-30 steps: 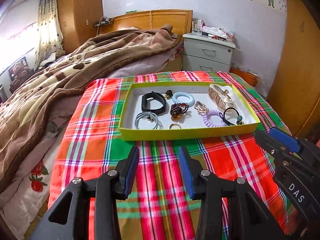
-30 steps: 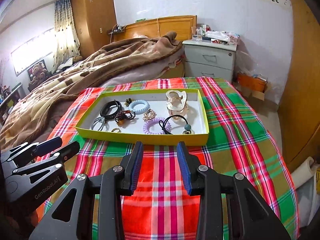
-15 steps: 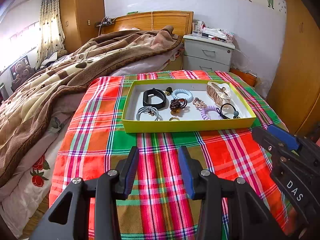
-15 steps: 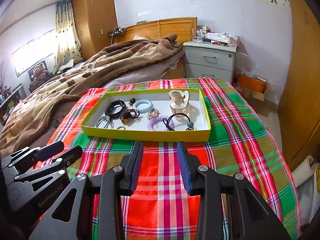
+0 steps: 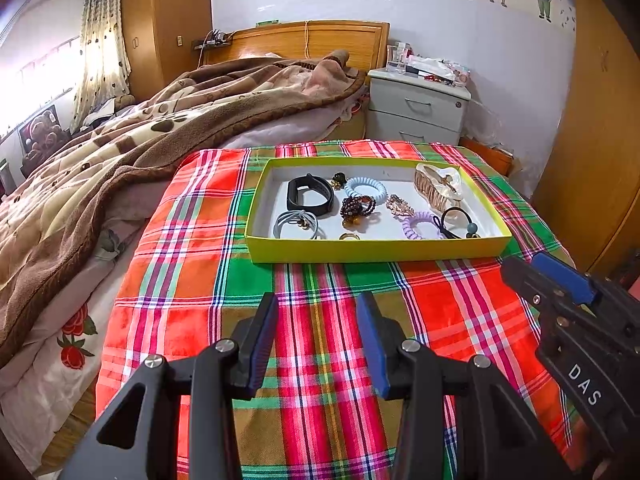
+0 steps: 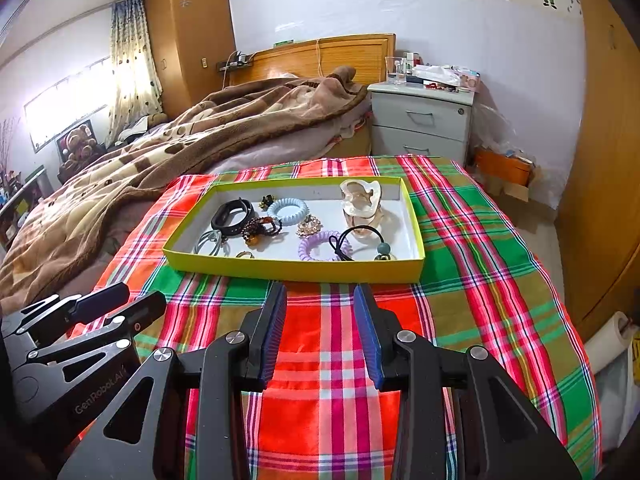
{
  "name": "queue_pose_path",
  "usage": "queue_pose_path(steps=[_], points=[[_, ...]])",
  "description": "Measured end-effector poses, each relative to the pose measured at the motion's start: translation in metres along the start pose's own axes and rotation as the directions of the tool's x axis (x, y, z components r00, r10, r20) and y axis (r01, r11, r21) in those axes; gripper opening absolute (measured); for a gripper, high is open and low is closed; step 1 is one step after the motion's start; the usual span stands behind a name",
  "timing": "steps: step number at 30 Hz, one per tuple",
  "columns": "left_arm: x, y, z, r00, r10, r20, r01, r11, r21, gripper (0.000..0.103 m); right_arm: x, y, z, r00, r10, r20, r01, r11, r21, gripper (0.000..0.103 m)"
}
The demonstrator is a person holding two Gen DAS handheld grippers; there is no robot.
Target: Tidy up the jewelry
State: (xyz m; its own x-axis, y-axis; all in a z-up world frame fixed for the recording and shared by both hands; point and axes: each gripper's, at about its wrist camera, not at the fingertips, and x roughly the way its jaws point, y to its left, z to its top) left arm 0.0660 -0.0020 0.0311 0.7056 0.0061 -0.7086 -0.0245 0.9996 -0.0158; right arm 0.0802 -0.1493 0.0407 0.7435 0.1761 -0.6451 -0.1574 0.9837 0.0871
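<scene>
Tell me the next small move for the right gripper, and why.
Probably ease the right gripper forward toward the yellow tray. Its jaws stand open with nothing between them, short of the tray's near wall, and every piece, such as the purple coil tie, lies inside.

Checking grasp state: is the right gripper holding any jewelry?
No, the right gripper is open and empty above the plaid cloth, short of the yellow tray.

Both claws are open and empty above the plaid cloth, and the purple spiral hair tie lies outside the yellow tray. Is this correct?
Not quite. The purple spiral hair tie lies inside the yellow tray, near its front wall, as the right wrist view shows. The rest holds: the left claw and the right claw are open and empty above the plaid cloth.
</scene>
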Motion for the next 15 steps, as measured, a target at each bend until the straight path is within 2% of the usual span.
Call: queue_pose_path(steps=[15], points=[[-0.0016, -0.0007, -0.0008, 1.000, 0.005, 0.000, -0.005, 1.000, 0.005, 0.042, -0.0010, 0.0001, -0.0005, 1.000, -0.001, 0.001, 0.001, 1.000, 0.002, 0.036]])
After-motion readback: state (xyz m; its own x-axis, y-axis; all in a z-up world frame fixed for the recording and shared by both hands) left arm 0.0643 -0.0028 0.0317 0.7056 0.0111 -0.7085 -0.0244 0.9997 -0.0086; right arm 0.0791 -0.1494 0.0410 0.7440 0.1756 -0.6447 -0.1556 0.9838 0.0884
